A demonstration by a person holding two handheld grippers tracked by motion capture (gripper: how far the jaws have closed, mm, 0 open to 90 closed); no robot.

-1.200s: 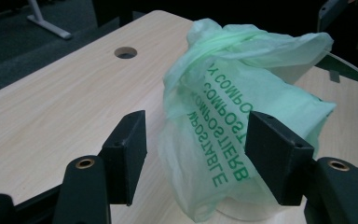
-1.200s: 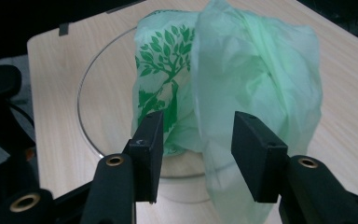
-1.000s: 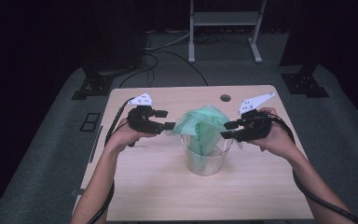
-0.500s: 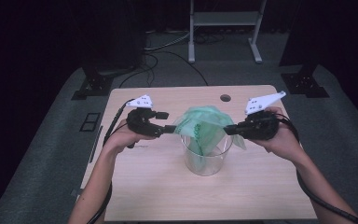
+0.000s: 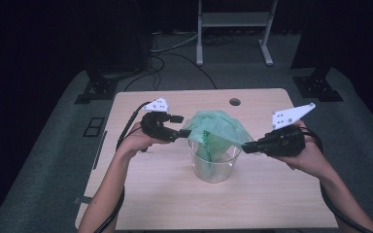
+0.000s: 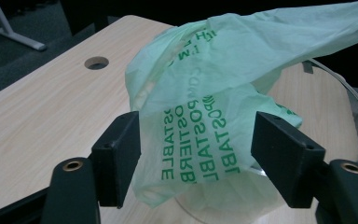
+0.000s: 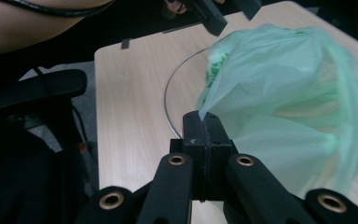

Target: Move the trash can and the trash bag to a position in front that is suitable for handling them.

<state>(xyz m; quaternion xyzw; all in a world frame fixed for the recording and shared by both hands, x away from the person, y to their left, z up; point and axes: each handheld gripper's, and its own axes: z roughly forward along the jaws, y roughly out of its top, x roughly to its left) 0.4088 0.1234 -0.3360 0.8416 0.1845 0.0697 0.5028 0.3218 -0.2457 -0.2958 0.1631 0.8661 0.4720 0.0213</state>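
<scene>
High view, left to right: your left gripper (image 5: 183, 132) has its jaws apart around 1 green bag (image 5: 216, 131), no squeeze. That bag drapes over 1 clear cup (image 5: 214, 167) mid-table (image 5: 150, 194). Your right gripper (image 5: 245, 147) is clamped tight on the bag's edge.

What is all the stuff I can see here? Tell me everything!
bag: one, thin green plastic with green print, draped over the container
container: one, clear round plastic, middle of the table
table: one, light wood with a round hole near its far edge
metal stand: one, pale grey, on the floor beyond the table
left tongs: one, black, open with bag between the jaws
right tongs: one, black, shut on the bag's edge
forearms: two, coming in from the bottom
</scene>
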